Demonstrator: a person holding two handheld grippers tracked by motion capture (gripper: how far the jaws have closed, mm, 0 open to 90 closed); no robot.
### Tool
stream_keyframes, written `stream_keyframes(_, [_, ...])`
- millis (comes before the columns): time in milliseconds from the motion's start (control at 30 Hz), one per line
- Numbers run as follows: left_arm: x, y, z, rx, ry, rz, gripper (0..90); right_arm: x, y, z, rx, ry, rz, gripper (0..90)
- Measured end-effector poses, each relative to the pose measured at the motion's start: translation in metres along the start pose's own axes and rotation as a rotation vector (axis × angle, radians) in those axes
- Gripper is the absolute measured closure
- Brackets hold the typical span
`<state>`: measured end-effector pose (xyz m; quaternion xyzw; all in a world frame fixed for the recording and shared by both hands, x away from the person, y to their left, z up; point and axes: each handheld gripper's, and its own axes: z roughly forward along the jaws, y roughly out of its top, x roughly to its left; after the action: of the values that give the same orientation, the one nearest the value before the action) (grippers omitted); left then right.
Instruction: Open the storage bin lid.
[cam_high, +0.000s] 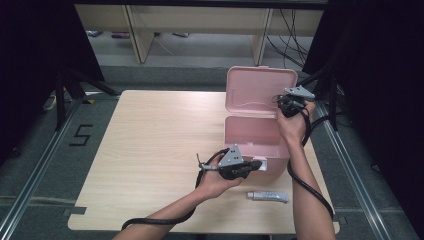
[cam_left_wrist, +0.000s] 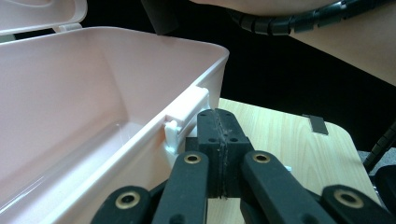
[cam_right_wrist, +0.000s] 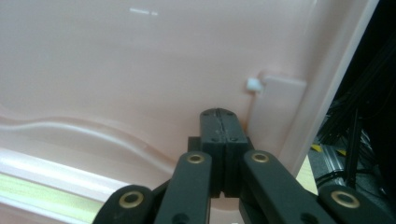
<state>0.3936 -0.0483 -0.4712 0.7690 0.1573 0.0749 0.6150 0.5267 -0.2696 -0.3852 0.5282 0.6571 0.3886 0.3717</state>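
Pink box stands open at the table's right side. Left claw, jaws pressed together, meets its near wall by the latch; right claw, likewise closed, rests against the raised lid.

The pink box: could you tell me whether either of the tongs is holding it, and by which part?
Neither holds it: the left tongs are shut beside the pink box's front latch, the right tongs shut against the raised lid.

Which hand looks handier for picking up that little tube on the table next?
Probably the left. The left tongs sit shut at the pink box's front wall, close to the tube, while the right tongs are up against the raised lid, farther away.
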Motion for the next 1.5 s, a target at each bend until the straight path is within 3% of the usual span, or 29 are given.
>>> stream_keyframes(167, [0.0, 0.0, 0.0, 0.001, 0.0, 0.001, 89.3, 0.001, 0.0, -0.002, -0.008, -0.004, 0.013, 90.0])
stream_keyframes(300, [0.0, 0.0, 0.0, 0.0, 0.001, 0.001, 89.3, -0.001, 0.001, -0.005, -0.016, 0.002, -0.003, 90.0])
stream_keyframes(367, [0.0, 0.0, 0.0, 0.002, 0.002, 0.001, 89.3, 0.0, 0.001, -0.008, 0.002, 0.014, 0.015, 90.0])
stream_keyframes(400, [0.0, 0.0, 0.0, 0.0, 0.001, 0.0, 89.3, -0.001, 0.001, -0.009, -0.004, 0.007, -0.002, 90.0])
stream_keyframes(600, [0.0, 0.0, 0.0, -0.001, 0.003, -0.002, 89.3, -0.001, 0.002, -0.024, 0.006, 0.028, -0.004, 90.0])
stream_keyframes(667, [0.0, 0.0, 0.0, -0.004, 0.004, -0.003, 89.3, -0.003, 0.001, -0.027, -0.001, 0.041, -0.03, 90.0])
stream_keyframes(900, [-0.001, -0.001, 0.0, -0.007, 0.005, -0.006, 89.4, -0.003, -0.008, -0.048, 0.054, 0.087, 0.005, 90.0])
stream_keyframes(1133, [-0.001, -0.001, 0.0, -0.007, 0.006, -0.01, 89.4, -0.002, -0.02, -0.07, 0.073, 0.124, 0.004, 88.9])
stream_keyframes(1200, [-0.001, -0.001, 0.0, -0.006, 0.006, -0.01, 89.5, -0.003, -0.022, -0.076, 0.073, 0.123, -0.02, 88.1])
stream_keyframes(1367, [-0.001, -0.001, 0.0, -0.005, 0.008, -0.012, 89.5, 0.0, -0.031, -0.088, 0.086, 0.151, 0.02, 85.1])
stream_keyframes(1467, [-0.001, -0.001, 0.0, -0.012, 0.009, -0.017, 89.5, 0.0, -0.036, -0.094, 0.075, 0.145, -0.009, 84.3])
stream_keyframes(1500, [-0.001, 0.0, 0.0, -0.001, 0.006, -0.017, 89.5, 0.0, -0.037, -0.098, 0.091, 0.166, 0.008, 84.1])
